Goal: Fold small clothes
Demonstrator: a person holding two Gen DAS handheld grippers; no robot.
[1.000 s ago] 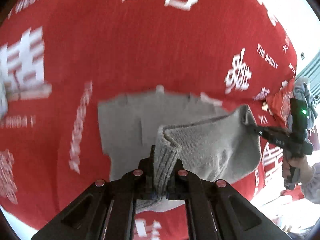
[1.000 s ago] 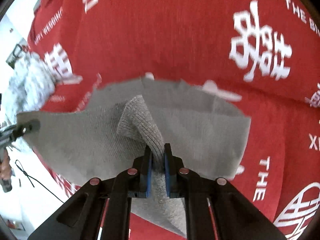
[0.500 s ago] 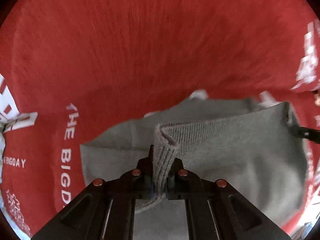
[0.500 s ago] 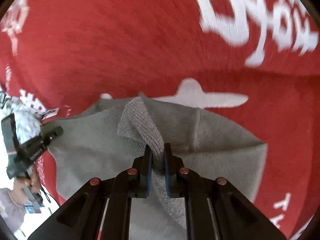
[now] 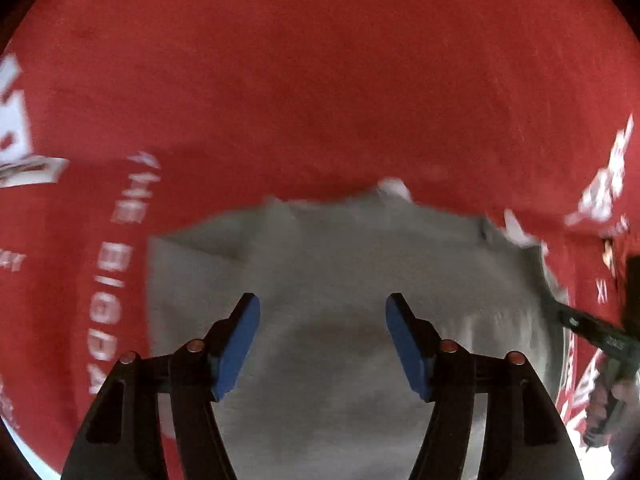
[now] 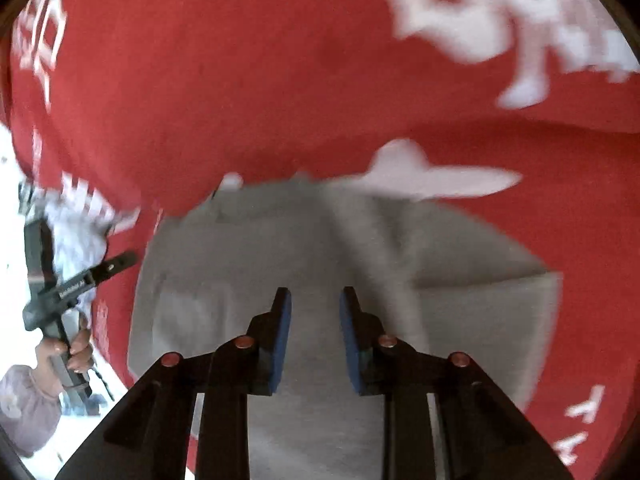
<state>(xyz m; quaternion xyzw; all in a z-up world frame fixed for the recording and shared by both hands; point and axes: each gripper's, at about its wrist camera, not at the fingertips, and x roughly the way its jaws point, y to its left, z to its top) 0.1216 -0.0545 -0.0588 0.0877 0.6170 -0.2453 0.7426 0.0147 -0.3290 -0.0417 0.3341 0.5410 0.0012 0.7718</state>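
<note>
One grey garment (image 5: 340,280), one red cloth (image 5: 320,80), two grippers

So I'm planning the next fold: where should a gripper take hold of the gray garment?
Probably the gray garment at its left side edge, coming in from the left over the red cloth. That edge lies straight and bare, while both the left gripper and right gripper hover open above the middle.

Both my feeds are bright and evenly lit, with no glare. Motion blur smears the white lettering (image 6: 512,28) on the red cloth (image 5: 320,80) and softens the grey garment (image 5: 340,280); only my tongs look sharp. A soft shadow sits on the garment between the left tongs (image 5: 322,312). The fisheye bends everything toward dark corners.
</note>
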